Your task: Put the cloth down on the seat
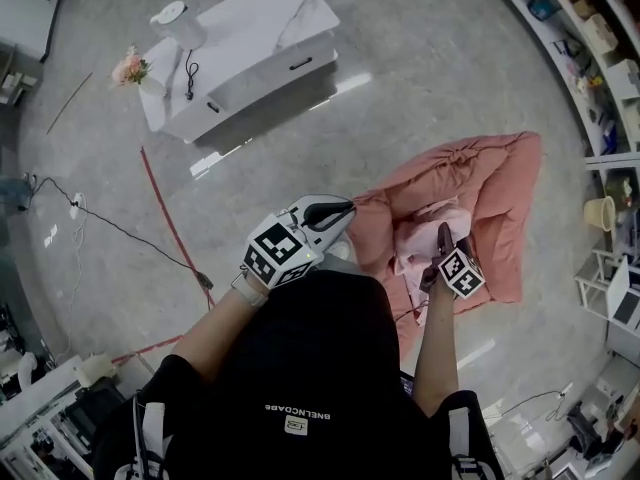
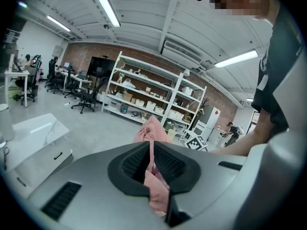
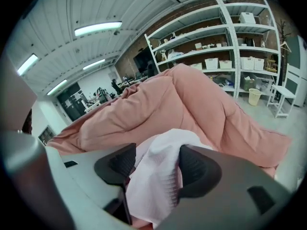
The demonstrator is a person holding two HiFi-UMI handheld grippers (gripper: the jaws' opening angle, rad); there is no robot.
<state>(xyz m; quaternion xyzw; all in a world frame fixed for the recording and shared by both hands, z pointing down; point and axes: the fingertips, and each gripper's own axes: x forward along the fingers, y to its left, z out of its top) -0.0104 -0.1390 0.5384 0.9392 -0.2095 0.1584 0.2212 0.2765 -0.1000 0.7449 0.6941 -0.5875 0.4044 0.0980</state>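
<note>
Pale pink cloth (image 1: pixel 420 236) lay bunched on the salmon beanbag seat (image 1: pixel 495 183), loose between the wide-apart jaws of the right gripper (image 3: pixel 152 163); left gripper (image 2: pixel 149 163) was pinched tight on a fold of the seat's fabric

Two grey hand-held tongs (a left and a right): the left tongs (image 1: pixel 337 211), the right tongs (image 1: pixel 442 240). One salmon-pink padded seat (image 1: pixel 500 183). One pale pink waffle-weave cloth (image 1: pixel 420 240). One white marble-topped worktop (image 1: pixel 262 26). One round white object (image 1: pixel 170 13). One bunch of pink flowers (image 1: pixel 130 66). One red cord (image 1: pixel 165 213).
</note>
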